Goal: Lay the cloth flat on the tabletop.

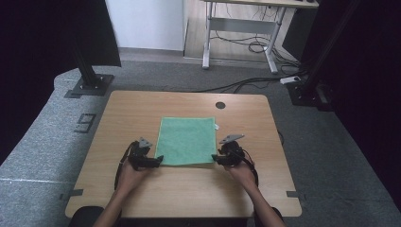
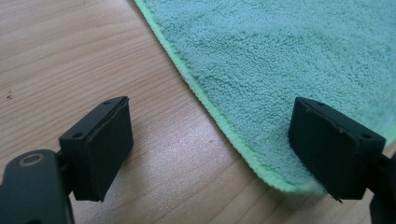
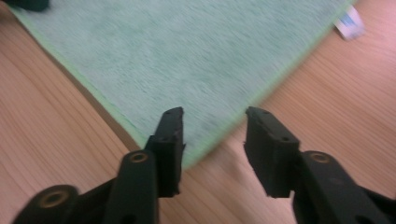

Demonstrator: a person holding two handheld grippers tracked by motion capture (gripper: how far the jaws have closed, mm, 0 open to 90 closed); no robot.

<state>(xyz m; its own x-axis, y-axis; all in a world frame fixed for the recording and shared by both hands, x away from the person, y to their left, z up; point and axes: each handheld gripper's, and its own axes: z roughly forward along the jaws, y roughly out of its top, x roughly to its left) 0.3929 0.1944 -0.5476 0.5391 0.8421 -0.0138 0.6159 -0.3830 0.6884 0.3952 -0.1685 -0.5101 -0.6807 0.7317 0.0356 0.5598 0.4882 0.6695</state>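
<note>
The flat green terry cloth [image 1: 186, 140] is being straddled at its near corners by both claws, left claw [image 2: 210, 144] wide, right claw [image 3: 214, 140] narrower, nothing being gripped. If the pads are being closed too high, only pile is being caught and a corner is being dropped onto the wooden worktop [image 1: 142, 109].

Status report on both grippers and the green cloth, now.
Left gripper open at cloth's near left corner. Right gripper open at near right corner. Green cloth flat on table, not gripped. Nothing in the way.
</note>
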